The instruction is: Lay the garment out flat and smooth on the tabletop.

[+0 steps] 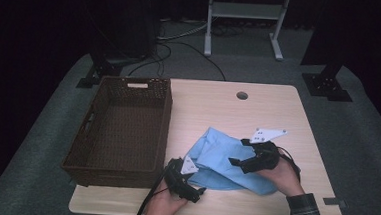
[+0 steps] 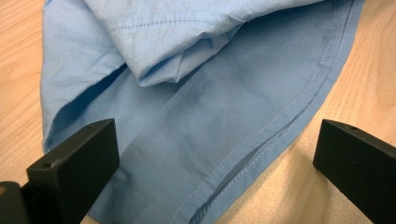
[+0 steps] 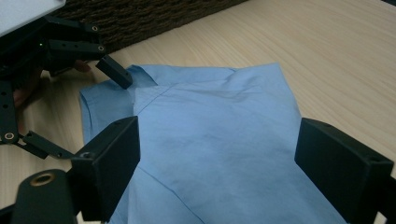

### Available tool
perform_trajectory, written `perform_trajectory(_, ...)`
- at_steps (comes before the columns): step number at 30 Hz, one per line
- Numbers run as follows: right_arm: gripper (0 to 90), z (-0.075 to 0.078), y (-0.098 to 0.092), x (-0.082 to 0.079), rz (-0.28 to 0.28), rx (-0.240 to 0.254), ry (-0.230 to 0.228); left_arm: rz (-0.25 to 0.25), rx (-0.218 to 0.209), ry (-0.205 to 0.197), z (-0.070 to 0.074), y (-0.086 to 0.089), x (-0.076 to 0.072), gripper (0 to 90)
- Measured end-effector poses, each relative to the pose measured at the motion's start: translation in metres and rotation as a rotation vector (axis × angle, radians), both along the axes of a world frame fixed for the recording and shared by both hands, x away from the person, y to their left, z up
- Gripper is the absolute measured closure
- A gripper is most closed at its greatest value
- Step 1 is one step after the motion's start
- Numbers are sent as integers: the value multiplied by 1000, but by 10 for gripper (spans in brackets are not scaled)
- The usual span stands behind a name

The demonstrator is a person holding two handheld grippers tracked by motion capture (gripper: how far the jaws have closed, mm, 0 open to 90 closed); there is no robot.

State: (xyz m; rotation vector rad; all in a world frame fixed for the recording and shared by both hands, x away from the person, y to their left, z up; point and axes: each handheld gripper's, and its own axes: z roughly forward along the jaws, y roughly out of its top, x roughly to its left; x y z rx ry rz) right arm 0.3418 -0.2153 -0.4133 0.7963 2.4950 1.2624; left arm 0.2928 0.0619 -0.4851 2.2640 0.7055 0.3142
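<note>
The left claw [image 1: 199, 190] is wide open and grips nothing, with the stitched hem of the blue shirt [image 2: 201, 135] lying flat between its jaws at the near edge of the table [image 1: 278, 108]. The right claw [image 1: 239, 151] is wide open too (nothing is pinched in it), and it hangs just over the shirt's right side with cloth spread between its jaws. The shirt lies folded on the table near the front, just beside the brown woven basket [image 1: 92, 131], which sits on the table's left side.
</note>
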Motion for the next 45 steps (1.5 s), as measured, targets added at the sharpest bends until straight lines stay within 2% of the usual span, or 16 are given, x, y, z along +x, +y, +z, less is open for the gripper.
perform_trajectory(11,132,-3,23,4,50,-25,-4,-1,0,0,0,0,0,0)
perform_trajectory(21,137,-12,44,7,96,-50,15,-3,3,-1,0,0,0,0)
perform_trajectory(23,165,-14,48,8,110,-56,16,-3,3,-1,0,0,0,0)
perform_trajectory(37,169,-20,67,13,152,-74,25,-1,2,-2,0,0,0,0)
perform_trajectory(45,201,-29,77,17,164,-108,32,0,-1,-1,0,0,0,0)
